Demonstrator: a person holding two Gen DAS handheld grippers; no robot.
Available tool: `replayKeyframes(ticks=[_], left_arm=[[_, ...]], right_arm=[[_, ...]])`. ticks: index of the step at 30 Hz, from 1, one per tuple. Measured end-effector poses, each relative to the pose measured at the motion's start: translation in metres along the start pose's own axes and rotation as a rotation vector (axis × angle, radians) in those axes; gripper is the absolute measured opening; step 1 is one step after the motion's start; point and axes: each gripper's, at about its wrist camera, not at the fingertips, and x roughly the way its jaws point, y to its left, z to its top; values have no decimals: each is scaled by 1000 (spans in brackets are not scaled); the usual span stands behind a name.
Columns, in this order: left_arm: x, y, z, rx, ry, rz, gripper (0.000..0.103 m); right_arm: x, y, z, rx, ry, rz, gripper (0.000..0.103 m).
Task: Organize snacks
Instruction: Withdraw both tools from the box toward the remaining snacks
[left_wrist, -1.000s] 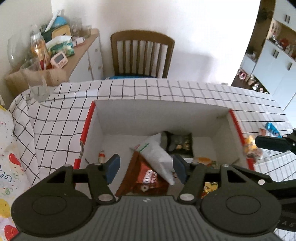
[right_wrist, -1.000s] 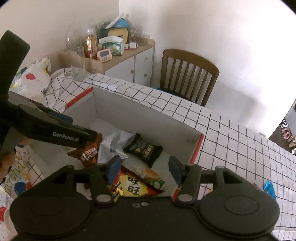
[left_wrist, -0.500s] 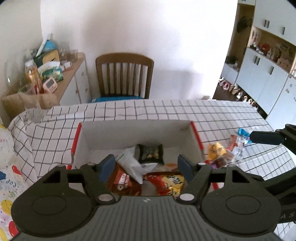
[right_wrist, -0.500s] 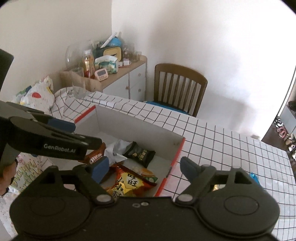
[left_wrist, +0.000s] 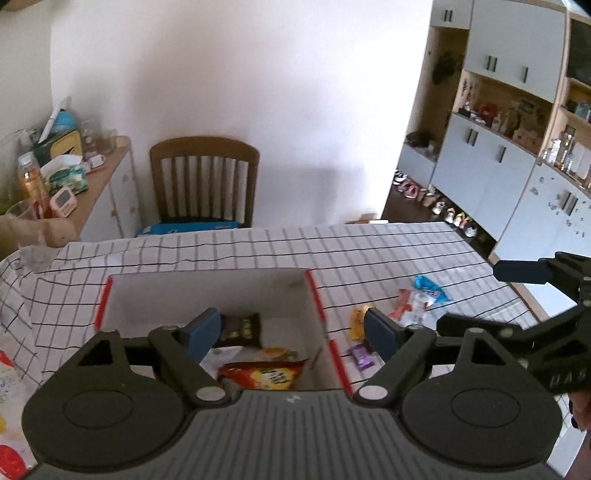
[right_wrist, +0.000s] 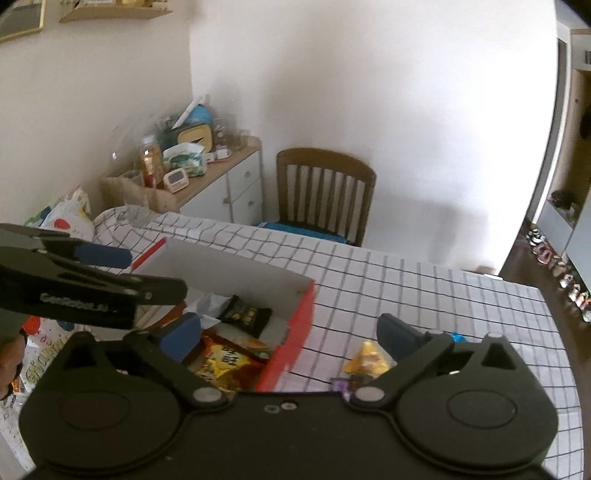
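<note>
A white box with red edges (left_wrist: 207, 291) stands on the checked tablecloth. It holds a black packet (left_wrist: 240, 328), a red chip bag (left_wrist: 266, 373) and a white bag (left_wrist: 218, 356). Right of the box lie loose snacks: a yellow packet (left_wrist: 358, 317), a purple one (left_wrist: 360, 356), a red-white one (left_wrist: 406, 304) and a blue one (left_wrist: 430, 290). My left gripper (left_wrist: 293, 328) hangs above the box's right edge, jaws opening, nothing between them. My right gripper (right_wrist: 290, 332) hovers over the box's right wall (right_wrist: 240, 273) near the yellow packet (right_wrist: 367, 358), jaws opening wide and empty.
A wooden chair (left_wrist: 203, 181) stands behind the table. A cluttered sideboard (left_wrist: 99, 173) is at the back left, with a glass (left_wrist: 35, 254) on the table corner. Cabinets (left_wrist: 491, 177) and shoes on the floor fill the right. A colourful bag (right_wrist: 62, 218) sits at left.
Both grippers have risen and drawn back from the box, and their jaws have spread wider. The views swung right, bringing the loose snacks beside the box into sight.
</note>
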Motion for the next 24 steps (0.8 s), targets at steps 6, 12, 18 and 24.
replayKeyframes(ticks=[6, 12, 18, 24], left_arm=[[6, -29, 1, 6, -10, -3, 103], [22, -62, -3, 26, -16, -11, 103], [47, -95, -9, -5, 24, -18, 103], [71, -123, -19, -14, 35, 36, 103]], right_arm=[[-18, -37, -7, 57, -22, -37, 103], [-27, -80, -18, 98, -16, -87, 103], [-27, -127, -24, 147, -4, -131, 103], [-18, -169, -31, 175, 19, -150, 103]])
